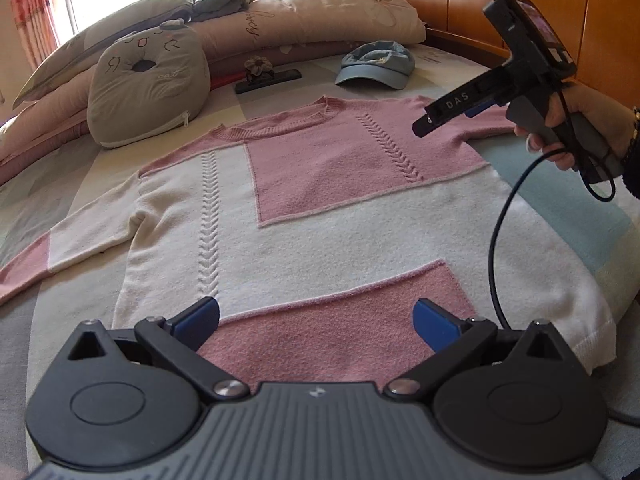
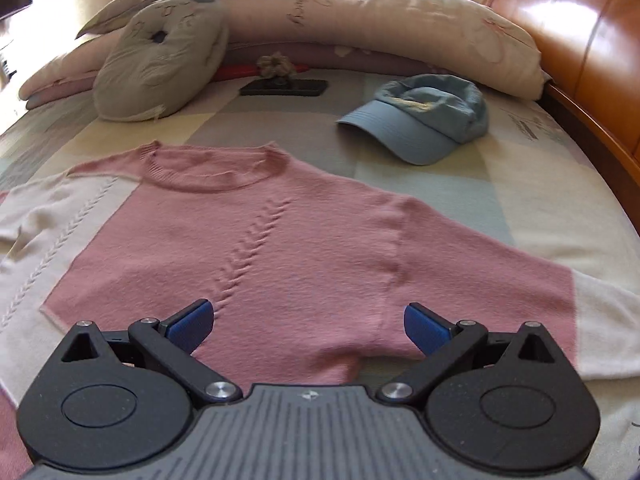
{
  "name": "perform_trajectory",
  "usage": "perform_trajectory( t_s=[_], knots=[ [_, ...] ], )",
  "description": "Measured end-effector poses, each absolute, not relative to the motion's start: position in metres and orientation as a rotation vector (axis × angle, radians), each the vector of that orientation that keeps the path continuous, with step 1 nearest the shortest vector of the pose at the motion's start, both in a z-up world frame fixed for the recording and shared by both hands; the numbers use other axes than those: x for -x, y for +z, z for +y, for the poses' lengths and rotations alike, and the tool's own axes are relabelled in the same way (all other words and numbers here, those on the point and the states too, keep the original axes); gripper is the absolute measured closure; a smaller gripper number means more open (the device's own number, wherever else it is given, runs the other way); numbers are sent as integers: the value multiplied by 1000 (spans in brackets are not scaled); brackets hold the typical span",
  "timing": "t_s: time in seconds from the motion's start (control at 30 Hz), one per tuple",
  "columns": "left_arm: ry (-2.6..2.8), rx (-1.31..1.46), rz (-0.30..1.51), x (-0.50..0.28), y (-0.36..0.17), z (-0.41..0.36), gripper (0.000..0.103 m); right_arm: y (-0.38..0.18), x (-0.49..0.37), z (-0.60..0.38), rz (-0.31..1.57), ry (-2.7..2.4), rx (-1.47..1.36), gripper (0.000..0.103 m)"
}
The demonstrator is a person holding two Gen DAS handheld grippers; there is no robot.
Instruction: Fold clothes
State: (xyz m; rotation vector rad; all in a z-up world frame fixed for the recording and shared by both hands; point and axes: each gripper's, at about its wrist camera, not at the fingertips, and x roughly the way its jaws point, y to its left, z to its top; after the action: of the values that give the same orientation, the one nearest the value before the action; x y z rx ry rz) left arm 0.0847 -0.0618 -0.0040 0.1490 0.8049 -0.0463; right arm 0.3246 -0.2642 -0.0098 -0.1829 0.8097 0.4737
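A pink and cream knitted sweater [image 1: 304, 220] lies flat and face up on the bed, neck toward the pillows and both sleeves spread out. My left gripper [image 1: 316, 322] hovers open above the hem, over its lower pink patch, with nothing between the blue pads. In the left wrist view a hand holds the right gripper [image 1: 424, 124] above the sweater's right shoulder. From the right wrist view, my right gripper [image 2: 308, 322] is open over the pink chest of the sweater [image 2: 280, 248] near the right armpit, holding nothing.
A blue cap [image 2: 424, 120] lies past the collar on the patchwork bedspread [image 2: 540, 184]. A grey cat-face cushion [image 1: 148, 80], long pillows [image 1: 320, 24], a dark flat object with a knitted flower [image 1: 266, 74] and a wooden headboard [image 1: 520, 4] lie beyond. A black cable [image 1: 496, 248] hangs over the sweater's right side.
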Motion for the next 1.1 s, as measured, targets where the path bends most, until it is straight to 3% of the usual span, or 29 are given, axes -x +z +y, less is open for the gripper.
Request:
perform_trajectory(
  t_s=[0.37,0.63,0.8,1.1],
  knots=[
    [1,-87,809,-54,-6,-34,1,-53,-230,-239,903,525,292,0],
    [-6,-74,851,-59,-27,-31,1,-57,-170,-263,897,421,183,0],
    [13,17,978,-59,-62,-20,1,-59,-164,-265,862,398,159,0],
    [70,39,933,-63,-48,3,1,-62,-161,-265,832,392,147,0]
  ],
)
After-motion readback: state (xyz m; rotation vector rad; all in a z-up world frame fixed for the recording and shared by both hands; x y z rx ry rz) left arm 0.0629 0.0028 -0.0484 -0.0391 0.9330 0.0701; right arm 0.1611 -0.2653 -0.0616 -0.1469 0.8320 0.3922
